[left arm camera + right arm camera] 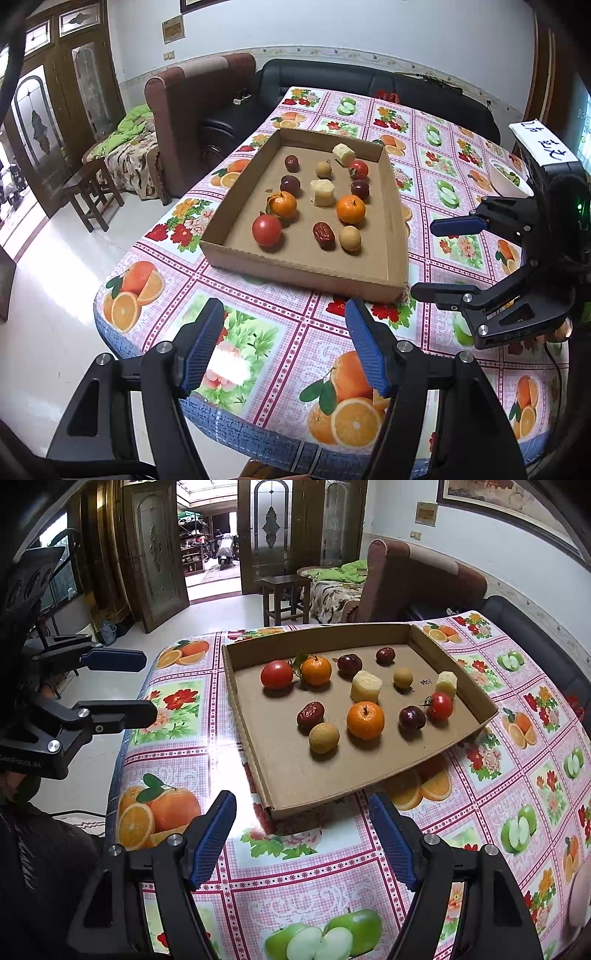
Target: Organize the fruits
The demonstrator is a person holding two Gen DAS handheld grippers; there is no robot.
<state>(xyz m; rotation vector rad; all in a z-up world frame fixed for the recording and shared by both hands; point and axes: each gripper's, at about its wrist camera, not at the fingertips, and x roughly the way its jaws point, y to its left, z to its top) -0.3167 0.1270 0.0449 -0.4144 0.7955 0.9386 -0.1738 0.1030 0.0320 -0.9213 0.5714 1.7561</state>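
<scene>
Two claws: left claw [284,347], right claw [303,840]; cardboard tray [295,266]: eleven fruits.

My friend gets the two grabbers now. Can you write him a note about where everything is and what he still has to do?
Left gripper: open, empty, over the near end of the fruit-print tablecloth.
Right gripper: open, empty, also short of the box.
All the fruit lies loose and mixed in the shallow brown cardboard tray: two orange tangerines, two red tomatoes, dark red plums, a wrinkled red date, tan round longans and pale cut chunks.
Done: nothing sorted yet.
Left: group the fruits; no fruit is picked up yet.
</scene>
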